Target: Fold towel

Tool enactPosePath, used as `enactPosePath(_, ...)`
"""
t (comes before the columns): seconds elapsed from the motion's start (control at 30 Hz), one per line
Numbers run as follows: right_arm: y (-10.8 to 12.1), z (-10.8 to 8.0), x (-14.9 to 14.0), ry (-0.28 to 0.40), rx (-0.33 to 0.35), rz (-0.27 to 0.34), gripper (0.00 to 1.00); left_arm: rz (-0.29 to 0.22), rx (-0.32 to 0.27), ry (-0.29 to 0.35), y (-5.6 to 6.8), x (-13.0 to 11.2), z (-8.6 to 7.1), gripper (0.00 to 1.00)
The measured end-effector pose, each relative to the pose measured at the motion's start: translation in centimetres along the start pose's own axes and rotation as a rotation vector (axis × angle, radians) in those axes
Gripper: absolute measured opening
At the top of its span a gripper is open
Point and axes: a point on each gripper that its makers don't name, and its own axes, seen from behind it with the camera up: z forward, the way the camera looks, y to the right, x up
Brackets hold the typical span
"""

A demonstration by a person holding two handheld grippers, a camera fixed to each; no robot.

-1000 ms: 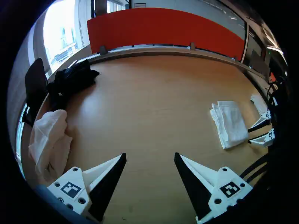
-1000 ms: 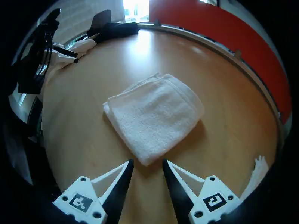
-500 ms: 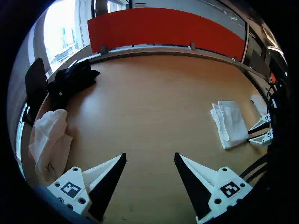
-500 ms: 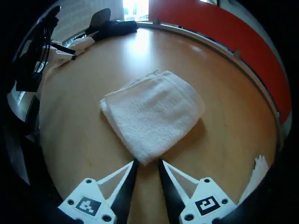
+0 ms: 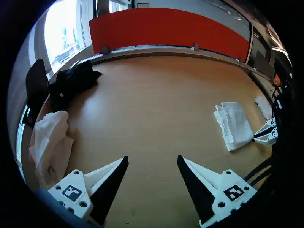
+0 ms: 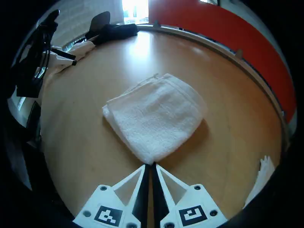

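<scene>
a wide wooden table (image 5: pixel 152 98) runs out to a red panel (image 5: pixel 167 26) along its far edge. at the far left of the table lies a dark garment (image 5: pixel 72 81), and nearer on the left a heap of white cloth (image 5: pixel 49 140) sits at the edge.

the towel (image 6: pixel 155 116) lies flat on the right side of the table, already folded into a thick, several-layered square, with one corner pointing at the right gripper (image 6: pixel 150 169). that gripper's fingers are drawn almost together, only a thin slit between them, with the tips right at the near corner. i cannot tell whether any cloth is pinched between them or whether they meet just short of it.

the left gripper (image 5: pixel 152 163) hangs over bare wood, well apart from the towel, spread wide and holding nothing.

the step in hand looks like taking that corner for one more fold or a tidy-up. next the grip needs to catch all the layers, then lift low and carry the corner across to the far side. the left gripper would help by coming right to pin the stack.
</scene>
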Motion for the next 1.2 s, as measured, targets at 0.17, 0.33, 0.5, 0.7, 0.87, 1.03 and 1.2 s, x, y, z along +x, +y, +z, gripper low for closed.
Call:
enactPosePath(0.17, 0.1, -0.3, 0.8, 0.017, -0.003, 0.001, 0.04, 0.000, -0.001, 0.002, 0.0, 0.1, 0.0, 0.95)
enactPosePath(0.33, 0.3, -1.0, 2.2, 0.045, -0.007, -0.006, 0.04, -0.003, -0.002, 0.006, -0.1, 0.1, 0.0, 0.95)
enactPosePath(0.5, 0.7, -2.0, 4.3, 0.077, -0.016, -0.033, 0.04, -0.005, -0.003, 0.015, -0.1, 0.3, -0.1, 0.95)
enactPosePath(0.7, 1.4, -3.7, 8.0, 0.133, -0.038, -0.071, 0.04, -0.012, -0.006, 0.031, -0.1, 0.9, -0.4, 0.95)
enactPosePath(0.87, 2.1, -5.4, 11.3, 0.183, -0.057, -0.102, 0.04, -0.012, -0.007, 0.047, -0.1, 1.6, -0.6, 0.95)
enactPosePath(1.03, 2.6, -7.1, 14.3, 0.230, -0.069, -0.128, 0.04, -0.013, -0.007, 0.062, -0.3, 2.3, -0.9, 0.95)
enactPosePath(1.2, 3.1, -8.9, 16.9, 0.275, -0.084, -0.155, 0.04, -0.012, -0.006, 0.073, -0.5, 2.7, -1.1, 0.95)
